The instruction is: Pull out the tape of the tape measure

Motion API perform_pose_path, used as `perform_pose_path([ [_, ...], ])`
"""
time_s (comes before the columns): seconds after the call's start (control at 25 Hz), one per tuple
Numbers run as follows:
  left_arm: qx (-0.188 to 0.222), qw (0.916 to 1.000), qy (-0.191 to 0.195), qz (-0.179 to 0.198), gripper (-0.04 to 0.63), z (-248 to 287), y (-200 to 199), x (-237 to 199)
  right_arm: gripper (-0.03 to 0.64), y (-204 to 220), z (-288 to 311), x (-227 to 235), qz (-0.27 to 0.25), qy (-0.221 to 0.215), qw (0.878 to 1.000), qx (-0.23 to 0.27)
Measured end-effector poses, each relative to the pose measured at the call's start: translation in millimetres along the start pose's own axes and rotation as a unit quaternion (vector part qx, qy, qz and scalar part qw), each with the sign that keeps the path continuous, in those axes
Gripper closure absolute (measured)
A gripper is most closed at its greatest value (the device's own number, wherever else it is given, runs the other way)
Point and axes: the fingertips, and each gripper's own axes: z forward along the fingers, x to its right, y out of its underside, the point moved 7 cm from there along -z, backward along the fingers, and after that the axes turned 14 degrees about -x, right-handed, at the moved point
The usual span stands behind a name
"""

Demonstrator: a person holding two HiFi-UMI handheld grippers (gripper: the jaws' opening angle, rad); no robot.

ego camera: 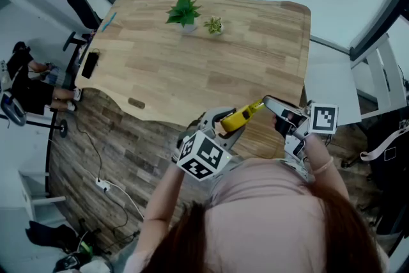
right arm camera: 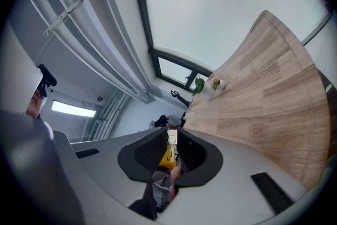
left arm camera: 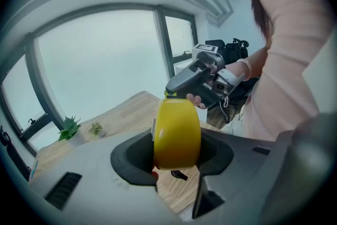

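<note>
Left gripper: your left gripper (left arm camera: 176, 155) is clamped on the yellow tape measure (left arm camera: 177, 124), with one dark pad against each flat side of the case.
Tape measure: it is held up in the air over the near edge of the table (ego camera: 211, 54), touching nothing but your grippers. In the left gripper view its rounded yellow edge faces the camera.
Right gripper: your right gripper (right arm camera: 169, 150) has its jaws nearly together, pinching the tape end (right arm camera: 171, 136). The small metal tab sits between the pads, and the yellow case shows just behind it.
Grippers together: in the head view the two grippers meet nose to nose just in front of you, the left one angled downward and the right one roughly level. Only a short bit of tape shows between the case and the right jaws.
Right hand: your fingers (left arm camera: 197, 100) curl under the right gripper's body in the left gripper view.
Table: pale wood with a wavy left edge. A leafy green plant (ego camera: 184, 11) and a smaller plant (ego camera: 214, 25) stand side by side near the far edge, well apart from the grippers.
Left edge of table: a flat black object (ego camera: 90, 64) lies there; you cannot tell what it is.
Floor: a white power strip (ego camera: 102, 185) with its cable lies on the wood floor to your left.
</note>
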Motion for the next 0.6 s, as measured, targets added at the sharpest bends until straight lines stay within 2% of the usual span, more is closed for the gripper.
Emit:
perform_pose_path([
  [0.6,-0.013,0.9999,-0.001,0.007,0.428,1.5,9.4,-3.3,0.565,-11.2,-22.0,3.3,0.001,0.015,0.999,0.045],
])
